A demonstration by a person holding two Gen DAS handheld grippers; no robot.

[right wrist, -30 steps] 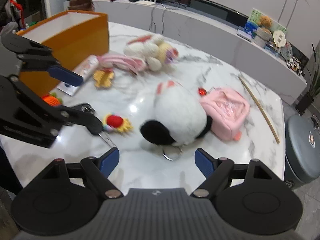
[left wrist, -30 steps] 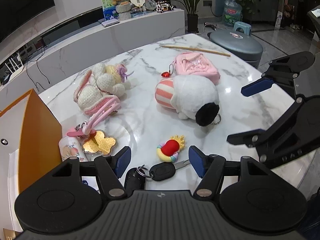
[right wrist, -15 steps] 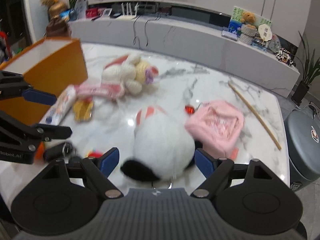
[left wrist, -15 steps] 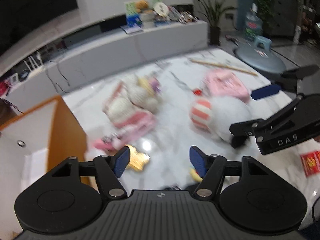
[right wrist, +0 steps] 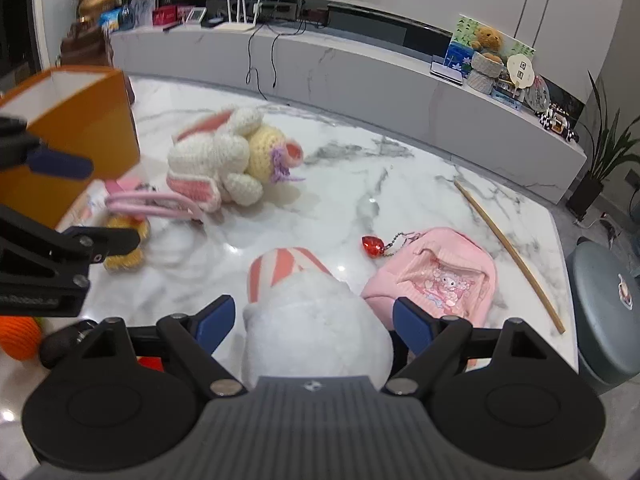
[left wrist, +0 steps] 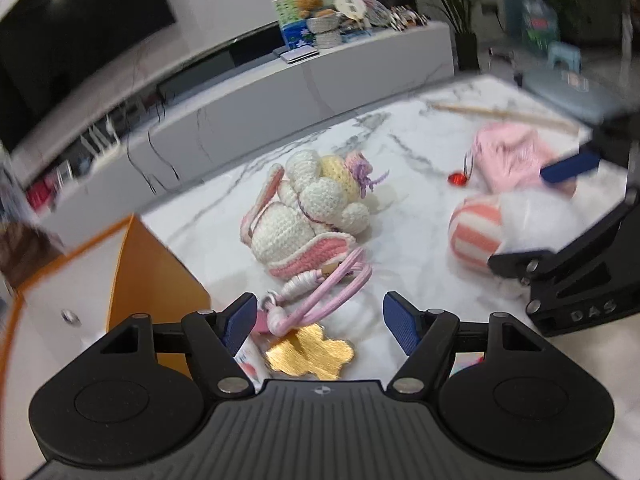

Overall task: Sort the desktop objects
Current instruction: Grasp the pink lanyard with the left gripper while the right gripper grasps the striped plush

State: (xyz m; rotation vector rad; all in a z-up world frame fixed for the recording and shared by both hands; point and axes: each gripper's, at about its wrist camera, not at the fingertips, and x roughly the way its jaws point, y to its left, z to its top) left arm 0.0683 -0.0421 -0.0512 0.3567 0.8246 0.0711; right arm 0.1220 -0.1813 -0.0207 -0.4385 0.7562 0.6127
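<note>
I am holding my left gripper (left wrist: pixel 318 322) over the marble counter (left wrist: pixel 404 160), and its jaws are closing with nothing pressed between them; the pink cord (left wrist: pixel 320 296) of the crocheted bunny (left wrist: pixel 308 216) and a gold bear-shaped charm (left wrist: pixel 310 354) are lying in the gap below. Taking the crocheted bunny as my landmark, the orange box (left wrist: pixel 160 272) is standing to its left, with a small tube (left wrist: pixel 250 360) lying between the box and the charm. To the right of the bunny, the white plush with a pink-striped cap (right wrist: pixel 304 312) is lying on the counter, and my right gripper (right wrist: pixel 312 324) is sitting released around it, blue fingers (right wrist: pixel 212 320) standing on either side of the fur; I cannot tell whether they are touching it. Farther right from the bunny, just beside the plush, the pink mini backpack (right wrist: pixel 436 280) is lying flat with its red heart charm (right wrist: pixel 372 246) pointing back toward the bunny. Beyond the backpack a wooden stick (right wrist: pixel 508 252) is lying near the counter's far right edge. Below the box, an orange knitted ball (right wrist: pixel 18 338) is sitting at the near edge.
</note>
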